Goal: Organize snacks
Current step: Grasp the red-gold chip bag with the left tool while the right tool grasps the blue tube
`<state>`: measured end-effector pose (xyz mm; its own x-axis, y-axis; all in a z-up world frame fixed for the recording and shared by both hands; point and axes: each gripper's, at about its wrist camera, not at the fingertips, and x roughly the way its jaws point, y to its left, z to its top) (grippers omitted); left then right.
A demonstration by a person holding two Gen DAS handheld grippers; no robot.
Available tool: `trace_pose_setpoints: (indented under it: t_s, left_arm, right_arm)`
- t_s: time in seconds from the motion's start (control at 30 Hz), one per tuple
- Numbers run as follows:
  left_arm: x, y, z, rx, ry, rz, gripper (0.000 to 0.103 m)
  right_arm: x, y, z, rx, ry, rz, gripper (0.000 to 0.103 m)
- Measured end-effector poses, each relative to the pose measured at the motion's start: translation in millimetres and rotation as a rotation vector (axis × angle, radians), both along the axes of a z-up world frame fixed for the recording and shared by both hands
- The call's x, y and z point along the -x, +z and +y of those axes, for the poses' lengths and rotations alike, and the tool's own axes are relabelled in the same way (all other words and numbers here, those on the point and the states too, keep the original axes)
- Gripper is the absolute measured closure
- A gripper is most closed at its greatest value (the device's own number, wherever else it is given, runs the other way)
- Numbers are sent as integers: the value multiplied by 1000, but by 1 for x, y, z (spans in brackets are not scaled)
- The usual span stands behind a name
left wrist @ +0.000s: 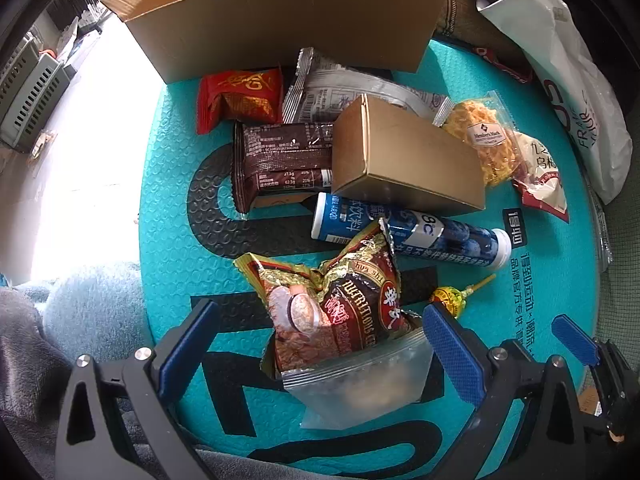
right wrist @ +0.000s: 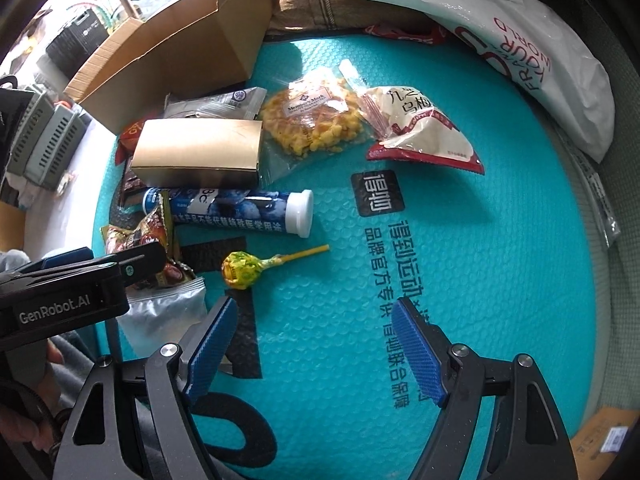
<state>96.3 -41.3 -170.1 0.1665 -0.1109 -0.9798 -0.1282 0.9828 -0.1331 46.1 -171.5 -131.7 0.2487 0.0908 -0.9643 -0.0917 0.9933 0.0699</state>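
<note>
Snacks lie piled on a teal mat (left wrist: 168, 200). My left gripper (left wrist: 320, 340) points down, open, with its fingers on either side of a gold-and-brown snack packet (left wrist: 340, 304) that lies on a clear zip bag (left wrist: 360, 384); the pads do not press on either. Behind them are a blue tube (left wrist: 412, 232), a gold carton (left wrist: 404, 160), a brown packet (left wrist: 280, 160), a red packet (left wrist: 240, 96) and a silver packet (left wrist: 340, 88). My right gripper (right wrist: 316, 344) hangs open over bare mat (right wrist: 460, 240), just short of a yellow lollipop (right wrist: 240, 270). An open cardboard box (left wrist: 280, 12) stands at the back.
A corn snack bag (right wrist: 316, 120) and a white-and-red pouch (right wrist: 420, 128) lie to the right of the gold carton (right wrist: 200, 152). A white plastic bag (right wrist: 520, 40) rests at the mat's far right edge. Grey baskets (right wrist: 44, 140) stand off to the left. A hand holds the left gripper (right wrist: 80, 280).
</note>
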Motion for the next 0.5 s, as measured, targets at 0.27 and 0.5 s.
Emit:
trace_pose_setpoints:
  t_s: [0.27,0.5]
  left_arm:
    - [-3,-29,11,91,53,71,0]
    - [-6,-28,19,71,68,34,23]
  right_arm:
    - [-20,-7,8,-38,117,-31,23]
    - [-39,-11,32,4,299,-94,22]
